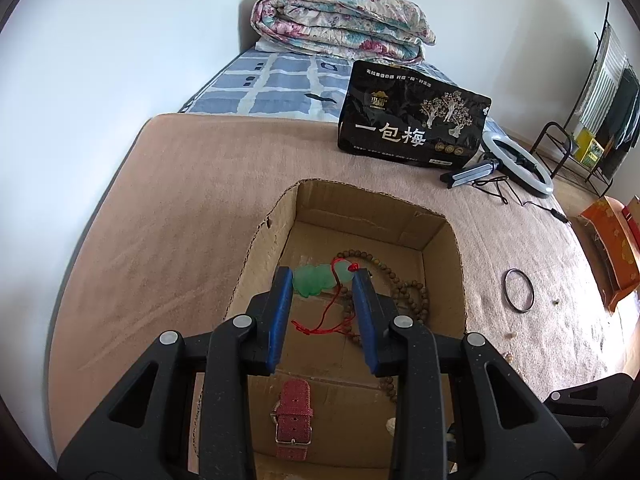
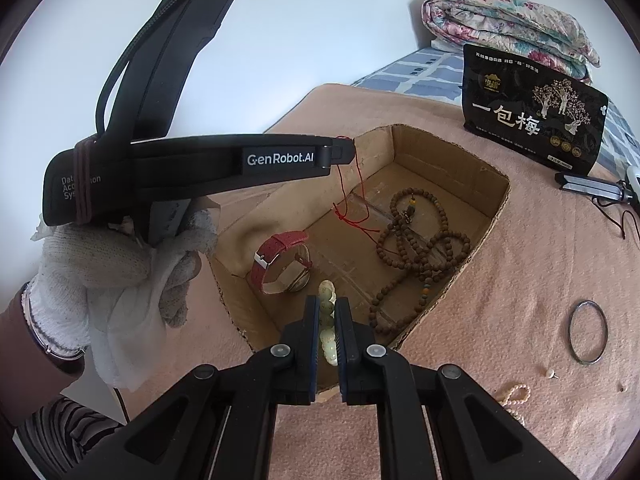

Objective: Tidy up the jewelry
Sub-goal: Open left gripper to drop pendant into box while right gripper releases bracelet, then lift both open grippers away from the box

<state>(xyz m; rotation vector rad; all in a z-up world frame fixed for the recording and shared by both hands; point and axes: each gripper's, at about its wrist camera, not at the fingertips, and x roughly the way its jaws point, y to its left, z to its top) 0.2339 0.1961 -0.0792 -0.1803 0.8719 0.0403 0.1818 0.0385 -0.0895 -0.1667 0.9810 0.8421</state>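
Observation:
An open cardboard box (image 1: 264, 248) (image 2: 496, 200) sits on the pink blanket. Inside lie a red watch (image 1: 294, 420) (image 2: 280, 264) and a brown bead necklace (image 1: 416, 300) (image 2: 424, 248). My left gripper (image 1: 322, 276) is open above the box, with a green jade pendant (image 1: 316, 280) on a red cord (image 1: 328, 320) (image 2: 352, 196) between its tips; the cord hangs from the tip. My right gripper (image 2: 328, 308) is shut on a pale green bead bracelet (image 2: 326, 300) over the box's near end.
A dark metal bangle (image 1: 519, 290) (image 2: 588, 332), a pearl strand (image 2: 514, 396) and a small pearl stud (image 2: 551, 373) lie on the blanket right of the box. A black bag (image 1: 412, 116) (image 2: 532, 120) and a ring light (image 1: 520, 160) stand behind.

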